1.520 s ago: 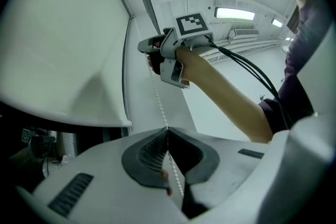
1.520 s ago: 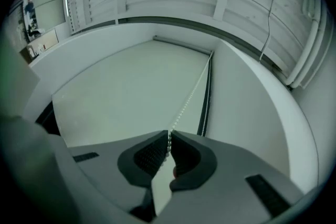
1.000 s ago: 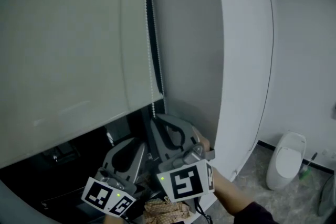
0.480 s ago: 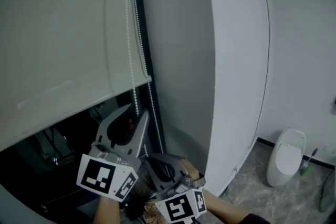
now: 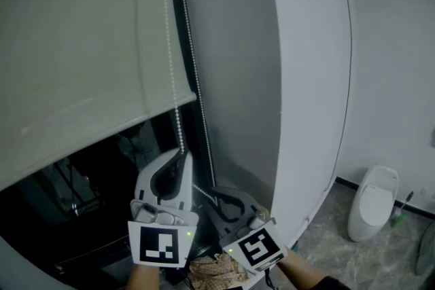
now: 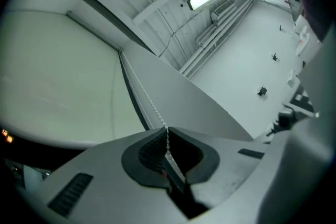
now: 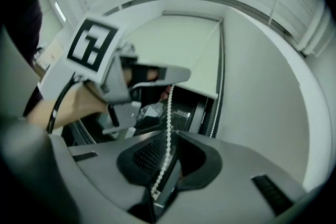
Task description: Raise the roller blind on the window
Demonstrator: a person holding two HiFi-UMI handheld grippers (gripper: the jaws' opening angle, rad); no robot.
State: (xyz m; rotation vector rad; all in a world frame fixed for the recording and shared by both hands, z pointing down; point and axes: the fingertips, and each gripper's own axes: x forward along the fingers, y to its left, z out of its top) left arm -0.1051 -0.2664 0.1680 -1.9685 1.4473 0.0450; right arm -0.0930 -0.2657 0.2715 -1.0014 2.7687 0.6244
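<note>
The pale roller blind covers the upper window, and its bottom edge hangs above the dark pane. A white bead chain runs down its right side. My left gripper is the upper one, and its jaws are closing onto the chain, which passes between the pads at the tip. Just below and to the right, my right gripper has the same chain between its jaws, which are easing open. The right gripper view looks up at the left gripper and the blind.
A broad white curved wall panel stands right of the window. The dark window opening lies below the blind. On the grey floor at the lower right sit a white toilet-like fixture and a green brush.
The right gripper, a second ago high on the chain, has come down. The left gripper has risen past it and now holds the chain higher up.
</note>
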